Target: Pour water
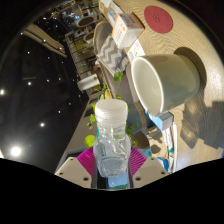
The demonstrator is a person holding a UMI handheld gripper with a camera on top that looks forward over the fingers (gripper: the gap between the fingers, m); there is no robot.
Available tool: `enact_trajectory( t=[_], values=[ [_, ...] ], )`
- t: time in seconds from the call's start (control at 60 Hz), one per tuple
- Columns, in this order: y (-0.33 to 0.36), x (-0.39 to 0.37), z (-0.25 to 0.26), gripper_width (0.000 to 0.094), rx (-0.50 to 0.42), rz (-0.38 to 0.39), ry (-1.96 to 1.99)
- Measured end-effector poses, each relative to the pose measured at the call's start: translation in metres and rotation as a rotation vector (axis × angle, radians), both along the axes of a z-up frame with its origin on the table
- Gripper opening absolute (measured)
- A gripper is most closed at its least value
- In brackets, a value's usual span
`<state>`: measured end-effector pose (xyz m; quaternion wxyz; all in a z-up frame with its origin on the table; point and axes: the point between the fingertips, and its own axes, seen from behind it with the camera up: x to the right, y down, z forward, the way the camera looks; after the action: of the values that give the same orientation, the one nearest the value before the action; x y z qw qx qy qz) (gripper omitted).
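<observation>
My gripper (111, 166) is shut on a clear plastic water bottle (111, 140) with a white cap (111, 106), held between the two magenta pads (88, 160). The bottle is tilted with the whole view, its cap pointing toward a large off-white cup (165, 78) that lies just beyond and to the right of the cap, its open mouth facing the bottle. The cup rests on a dark table surface (205, 110). I cannot see any water flowing.
Beyond the cup are a box with a pink round disc (157, 15), a grey patterned bag (107, 45) and small cartons (128, 30). A blue and white item (160, 122) lies beside the bottle. The dark room with ceiling lights fills the left.
</observation>
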<state>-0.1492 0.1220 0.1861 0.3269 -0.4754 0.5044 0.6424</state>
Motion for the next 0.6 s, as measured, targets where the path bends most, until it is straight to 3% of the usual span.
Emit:
enact_trajectory(
  t=[0.3, 0.45, 0.6],
  values=[
    [0.003, 0.017, -0.011, 0.0405, -0.024, 0.035, 0.115],
    [-0.007, 0.019, -0.008, 0.0405, -0.036, 0.097, -0.241],
    [-0.009, 0.064, 0.011, 0.0408, -0.010, 0.089, -0.808]
  ],
)
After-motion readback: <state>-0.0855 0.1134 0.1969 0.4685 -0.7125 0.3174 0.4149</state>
